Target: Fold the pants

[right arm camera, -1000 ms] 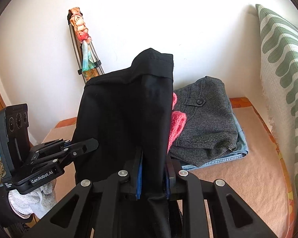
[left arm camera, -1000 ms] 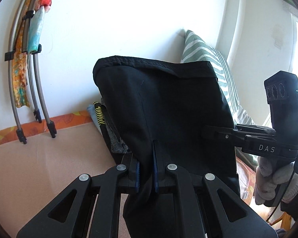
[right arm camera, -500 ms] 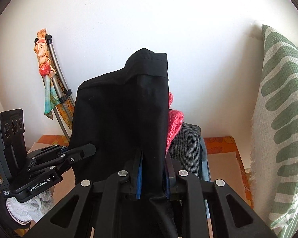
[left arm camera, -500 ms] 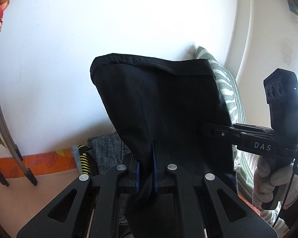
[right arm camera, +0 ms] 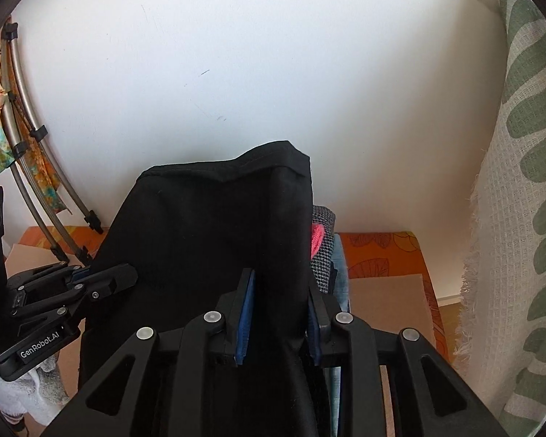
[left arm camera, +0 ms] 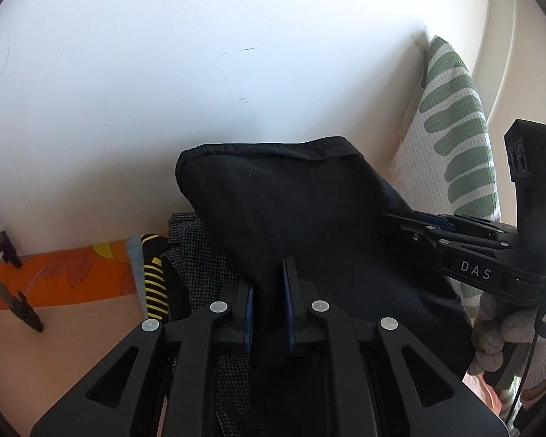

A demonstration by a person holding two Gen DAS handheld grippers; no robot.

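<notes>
The folded black pants (left arm camera: 309, 225) are held between both grippers over a pile of folded clothes by the wall. My left gripper (left arm camera: 269, 313) is shut on the pants' near-left edge. My right gripper (right arm camera: 278, 320) has the pants' right edge (right arm camera: 214, 225) between its jaws, which stand wider than before but still touch the cloth. Each gripper shows in the other's view: the right gripper (left arm camera: 415, 231) at the pants' right side, the left gripper (right arm camera: 105, 276) at their left. The pants lie low, close on the pile.
A pile of folded clothes sits under the pants: a grey tweed garment (left arm camera: 196, 255), a pink item (right arm camera: 318, 238), a blue one (right arm camera: 340, 276). A green-striped cushion (right arm camera: 520, 218) stands at the right. Metal hoops (right arm camera: 29, 167) lean on the wall at left. An orange-patterned sheet (left arm camera: 69, 273) covers the surface.
Both grippers moved forward and down, bringing the pants onto the pile by the wall. The right gripper's jaws have widened a little.
</notes>
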